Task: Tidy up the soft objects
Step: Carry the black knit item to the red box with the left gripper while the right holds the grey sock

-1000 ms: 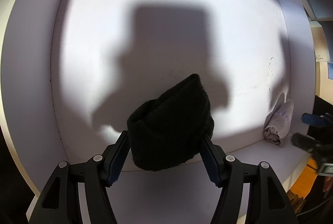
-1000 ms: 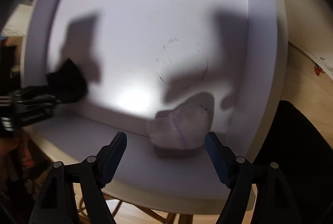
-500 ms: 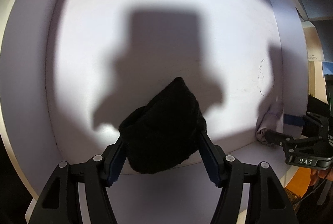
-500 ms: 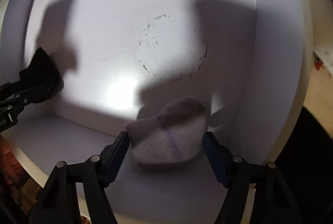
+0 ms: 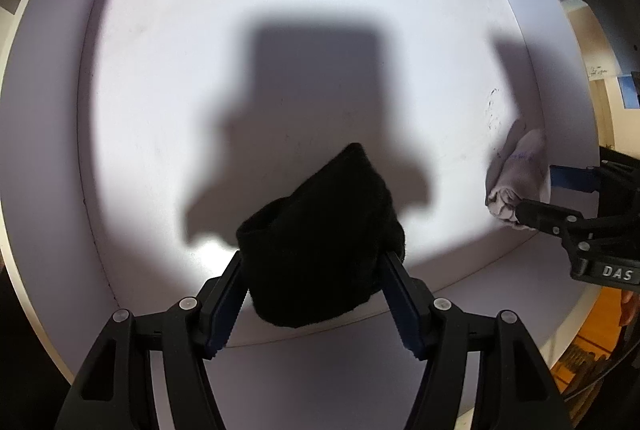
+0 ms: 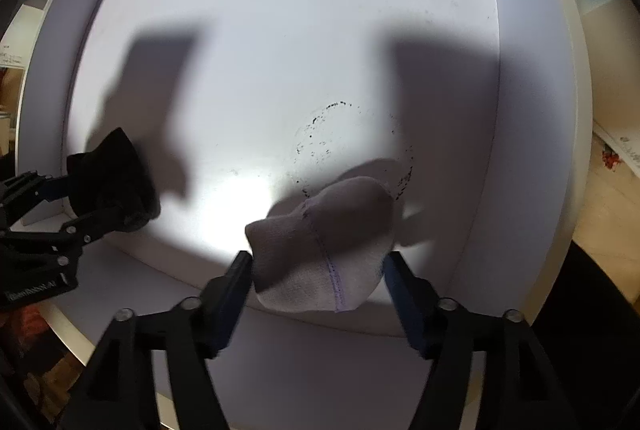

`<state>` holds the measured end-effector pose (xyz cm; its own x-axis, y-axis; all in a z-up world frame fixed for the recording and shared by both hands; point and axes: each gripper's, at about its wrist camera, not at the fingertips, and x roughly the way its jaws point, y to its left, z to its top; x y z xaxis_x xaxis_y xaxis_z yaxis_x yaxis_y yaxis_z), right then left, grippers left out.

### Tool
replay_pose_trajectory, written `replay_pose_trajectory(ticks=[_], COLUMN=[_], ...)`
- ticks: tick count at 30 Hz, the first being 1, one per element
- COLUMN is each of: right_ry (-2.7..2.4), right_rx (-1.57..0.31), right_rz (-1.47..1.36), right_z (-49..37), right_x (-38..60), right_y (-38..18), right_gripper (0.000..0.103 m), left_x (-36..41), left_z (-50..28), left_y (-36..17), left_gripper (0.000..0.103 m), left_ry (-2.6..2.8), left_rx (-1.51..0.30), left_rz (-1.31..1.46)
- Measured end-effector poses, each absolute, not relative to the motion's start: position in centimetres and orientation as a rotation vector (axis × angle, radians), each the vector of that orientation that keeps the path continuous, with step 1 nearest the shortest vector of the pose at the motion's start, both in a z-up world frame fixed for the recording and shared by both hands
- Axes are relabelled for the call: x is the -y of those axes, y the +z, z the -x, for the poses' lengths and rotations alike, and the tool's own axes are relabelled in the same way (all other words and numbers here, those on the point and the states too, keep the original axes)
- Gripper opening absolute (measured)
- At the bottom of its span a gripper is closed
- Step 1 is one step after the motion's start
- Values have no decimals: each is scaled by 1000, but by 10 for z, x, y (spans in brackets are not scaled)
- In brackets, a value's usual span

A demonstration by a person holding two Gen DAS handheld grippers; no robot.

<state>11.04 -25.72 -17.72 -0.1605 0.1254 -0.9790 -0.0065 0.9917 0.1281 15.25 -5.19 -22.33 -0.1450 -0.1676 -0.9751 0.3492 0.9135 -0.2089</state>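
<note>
Socks are what I'm sorting here, two rolled-up bundles, and I've got one in each gripper. The black sock bundle [image 5: 320, 242] sits squeezed between the pads of my left gripper [image 5: 314, 280], and it bulges out above the fingers, so I'd say the grip is solid without crushing it flat. The pale sock bundle [image 6: 324, 246] with the purple stitching is clamped the same way in my right gripper [image 6: 318, 280], both pads pressed into its sides.

Both bundles hang over the white bin [image 5: 92, 110], near its front wall. The black one is toward the bin's left half, the pale one close to the bin's right wall, so they're well apart. In the left wrist view I can spot the pale sock off by that right wall with my other gripper on it.

Why hold them like this? Pinching a rolled sock across its middle keeps the roll from unrolling, and pointing the fingers down into the bin should let me set each one on the floor instead of dropping it.

There's a ring of dark specks [image 6: 352, 146] on the bin floor just behind the pale sock. Can't tell if either bundle is touching the floor yet.
</note>
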Motion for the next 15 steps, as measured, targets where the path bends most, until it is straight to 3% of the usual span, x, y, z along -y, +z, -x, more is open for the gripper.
replay_pose_trajectory(ticks=[7,9,15], right_ry=[102,123,121], right_rx=[-1763,-1750,-1724], right_rz=[-57,-71,-45], right_z=[-108,-110,-107], right_x=[252,249,242], right_y=[-188,-187,-184], right_gripper=[74,67,65], left_x=[69,70,60], left_z=[-138,-135,-137], left_y=[-225,-220,-212], left_gripper=[56,54,51], left_ry=[-461,-465,-474], left_rx=[-1654,-1652,-1656], left_rz=[-159,-156,-126])
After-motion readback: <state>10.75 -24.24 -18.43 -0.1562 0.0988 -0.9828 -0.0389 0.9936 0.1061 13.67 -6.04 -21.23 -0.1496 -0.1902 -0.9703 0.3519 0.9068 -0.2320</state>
